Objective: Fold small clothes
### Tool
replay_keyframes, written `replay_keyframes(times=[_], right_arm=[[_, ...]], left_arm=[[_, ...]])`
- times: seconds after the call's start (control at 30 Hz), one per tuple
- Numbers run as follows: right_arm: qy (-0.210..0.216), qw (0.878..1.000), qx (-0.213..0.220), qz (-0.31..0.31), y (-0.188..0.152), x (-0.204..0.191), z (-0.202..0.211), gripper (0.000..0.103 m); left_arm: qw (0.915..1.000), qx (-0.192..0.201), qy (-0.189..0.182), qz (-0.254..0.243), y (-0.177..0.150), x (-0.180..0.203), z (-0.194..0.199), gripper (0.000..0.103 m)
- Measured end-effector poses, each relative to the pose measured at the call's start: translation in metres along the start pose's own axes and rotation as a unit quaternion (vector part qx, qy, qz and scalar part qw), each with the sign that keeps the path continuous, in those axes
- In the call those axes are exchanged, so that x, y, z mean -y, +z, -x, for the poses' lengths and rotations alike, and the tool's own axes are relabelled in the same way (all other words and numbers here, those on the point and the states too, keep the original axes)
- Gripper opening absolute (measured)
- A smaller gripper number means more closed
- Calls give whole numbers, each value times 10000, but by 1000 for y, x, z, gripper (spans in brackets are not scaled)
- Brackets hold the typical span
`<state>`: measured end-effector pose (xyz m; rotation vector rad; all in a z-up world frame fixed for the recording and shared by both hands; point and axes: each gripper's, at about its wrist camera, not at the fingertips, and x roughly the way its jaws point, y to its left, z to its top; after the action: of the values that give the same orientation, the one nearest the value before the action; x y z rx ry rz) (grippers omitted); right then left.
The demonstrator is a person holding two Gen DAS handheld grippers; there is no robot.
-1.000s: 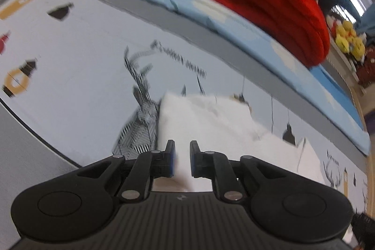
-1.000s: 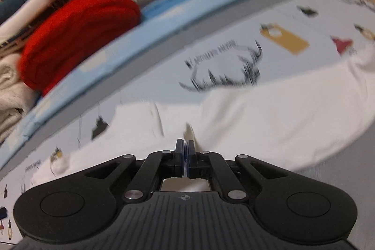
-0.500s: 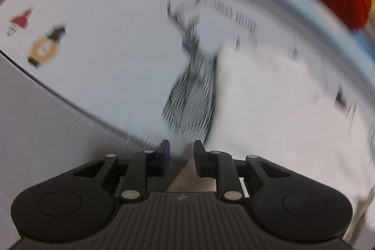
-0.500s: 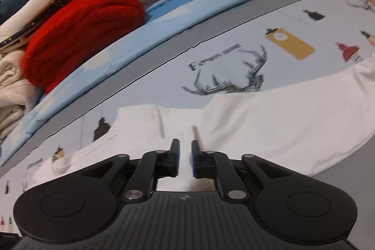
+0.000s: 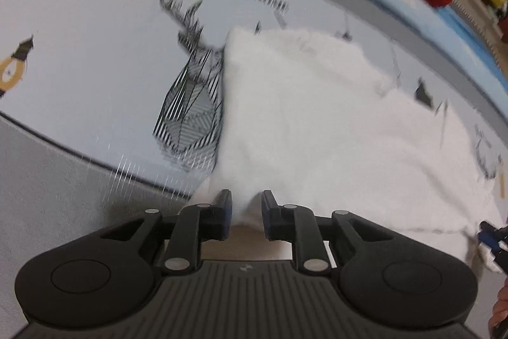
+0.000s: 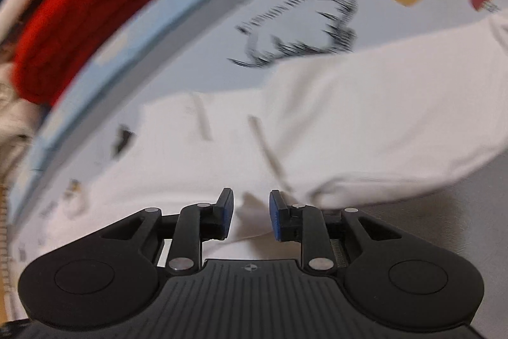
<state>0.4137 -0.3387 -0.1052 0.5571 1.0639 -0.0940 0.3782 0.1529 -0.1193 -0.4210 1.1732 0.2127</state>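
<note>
A white garment (image 5: 317, 123) lay spread on a pale printed sheet (image 5: 95, 30) — the sheet carried a striped deer head (image 5: 193, 104), lettering, lamps and small dark shapes, with a grey border along its near edge. In the left wrist view the garment's left edge ran down beside the deer head, and its near hem came in under the left gripper (image 5: 246, 210). The fingers (image 5: 224, 212) of that gripper stood apart with a fold of the white cloth rising between them; the pads did not look pressed onto it, though the picture was blurred there. At the far right edge of the same view a blue-tipped dark part of the other tool showed, just beside the garment's corner.

In the right wrist view the right gripper (image 6: 251, 216) pointed down at the garment (image 6: 365, 119), and its fingers (image 6: 275, 218) were opening, blue pads facing each other with white cloth in the gap but not clamped. A seam or crease line ran up the cloth from just ahead of the gap. Antlers and lettering on the sheet (image 6: 317, 8) peeked out beyond the garment's far edge.

Well apart from the garment, past a light blue strip, a red folded knit (image 6: 82, 21) lay by a pile of other textiles — pale ones, too blurred to name.
</note>
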Motion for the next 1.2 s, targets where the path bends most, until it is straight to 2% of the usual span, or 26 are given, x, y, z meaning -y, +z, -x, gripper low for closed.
replay_keyframes(times=[0.1, 0.2, 0.23, 0.37, 0.5, 0.7, 0.87, 0.97, 1.03, 1.17, 1.2], right_arm=[[-11, 10000, 83, 37, 2, 0, 4, 25], [-34, 9995, 306, 34, 4, 2, 13, 25], [15, 9993, 385, -33, 7, 5, 18, 26], [29, 9967, 796, -131, 23, 27, 38, 27], [-173, 9908, 1291, -372, 45, 72, 62, 29], [-777, 9728, 1850, -1161, 67, 184, 90, 29], [-1172, 9516, 2011, -2007, 73, 270, 96, 30], [-1171, 9400, 1980, -2521, 67, 296, 85, 33], [-977, 9354, 1927, -2798, 64, 306, 74, 34], [-821, 9298, 2129, -2889, 65, 305, 66, 33], [-813, 9274, 2167, -2938, 65, 306, 64, 30]], left_arm=[[9999, 30, -149, 7, 4, 5, 3, 24], [9993, -372, 14, -62, 4, 5, -11, 26], [9992, -390, 22, -40, 4, 6, -12, 25], [9998, -97, -34, -192, 5, 15, 5, 30], [9995, 49, -187, -231, 7, 24, 14, 32], [9992, 107, -297, -224, 8, 35, 20, 35], [9991, 83, -360, -226, 6, 41, 20, 36], [9990, 81, -348, -268, 4, 43, 18, 36], [9990, 68, -342, -268, 3, 43, 17, 36], [9989, 78, -365, -273, 4, 43, 17, 36], [9989, 86, -366, -276, 4, 43, 17, 36]])
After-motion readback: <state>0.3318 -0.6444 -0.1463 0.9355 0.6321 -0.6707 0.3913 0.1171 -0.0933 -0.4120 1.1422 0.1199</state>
